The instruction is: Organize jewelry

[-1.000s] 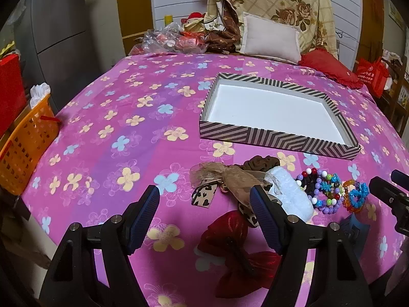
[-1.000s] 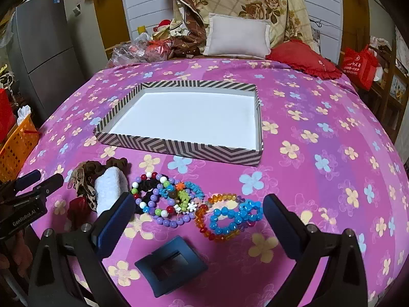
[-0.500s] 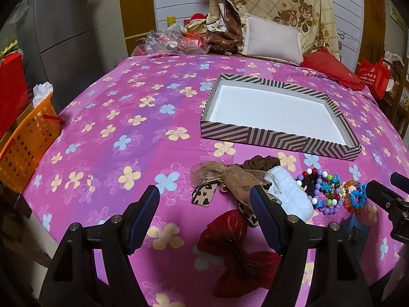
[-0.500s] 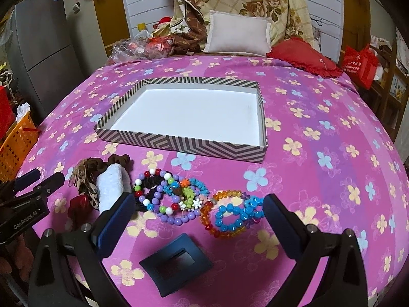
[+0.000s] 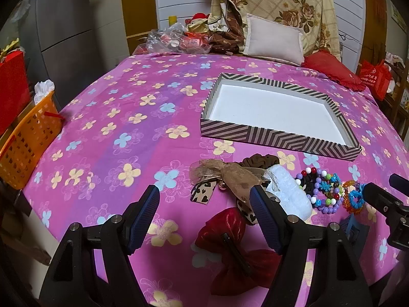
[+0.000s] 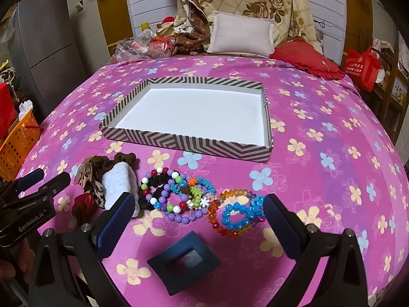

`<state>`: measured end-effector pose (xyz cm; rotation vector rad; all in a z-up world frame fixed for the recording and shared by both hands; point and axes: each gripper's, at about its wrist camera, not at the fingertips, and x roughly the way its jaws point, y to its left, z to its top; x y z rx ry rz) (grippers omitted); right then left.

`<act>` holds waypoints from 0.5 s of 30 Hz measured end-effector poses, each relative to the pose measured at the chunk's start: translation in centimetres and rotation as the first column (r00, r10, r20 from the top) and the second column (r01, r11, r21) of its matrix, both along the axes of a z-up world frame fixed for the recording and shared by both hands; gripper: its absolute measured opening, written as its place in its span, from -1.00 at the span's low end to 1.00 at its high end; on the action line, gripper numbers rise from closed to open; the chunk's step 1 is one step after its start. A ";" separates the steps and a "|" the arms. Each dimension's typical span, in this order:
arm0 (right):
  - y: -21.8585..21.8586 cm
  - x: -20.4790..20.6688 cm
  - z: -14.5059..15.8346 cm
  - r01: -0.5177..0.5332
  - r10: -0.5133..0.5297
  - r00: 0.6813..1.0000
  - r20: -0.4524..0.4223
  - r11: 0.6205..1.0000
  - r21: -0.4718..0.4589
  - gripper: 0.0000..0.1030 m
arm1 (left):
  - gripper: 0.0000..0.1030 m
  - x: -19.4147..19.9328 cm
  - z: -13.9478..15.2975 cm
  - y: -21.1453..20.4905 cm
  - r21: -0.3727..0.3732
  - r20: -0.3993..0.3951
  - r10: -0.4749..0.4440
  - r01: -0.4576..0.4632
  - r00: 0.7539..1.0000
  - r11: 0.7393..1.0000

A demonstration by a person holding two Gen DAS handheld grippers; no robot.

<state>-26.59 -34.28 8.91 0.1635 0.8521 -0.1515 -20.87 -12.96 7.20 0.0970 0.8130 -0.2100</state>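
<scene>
An empty striped tray point(image 5: 278, 137) point(image 6: 184, 144) with a white floor lies on the pink flowered bedspread. In front of it lies a row of accessories: a red bow point(image 5: 230, 232), a sheer brown bow point(image 5: 227, 176), a white fuzzy band point(image 6: 117, 184), bead bracelets point(image 6: 176, 194), a blue and orange bracelet point(image 6: 237, 215) and a dark blue square clip point(image 6: 182, 262). My left gripper point(image 5: 204, 212) is open and empty above the bows. My right gripper point(image 6: 198, 216) is open and empty above the bracelets.
An orange basket point(image 5: 28, 138) stands off the bed's left edge. A beige cushion point(image 6: 240, 35), a red cushion point(image 6: 306, 57) and plastic bags point(image 5: 176, 41) lie at the head of the bed. A red bag point(image 6: 363, 67) hangs at the right.
Both grippers have moved slightly forward toward the accessories, which sit a little lower and larger in view. Both stay open and nothing was picked up.
</scene>
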 end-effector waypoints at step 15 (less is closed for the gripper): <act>0.3 0.0 -0.1 -0.003 0.003 1.000 -0.006 1.000 0.001 0.98 | 0.42 -0.1 0.1 0.0 0.002 0.000 0.001 -0.001 1.000 1.000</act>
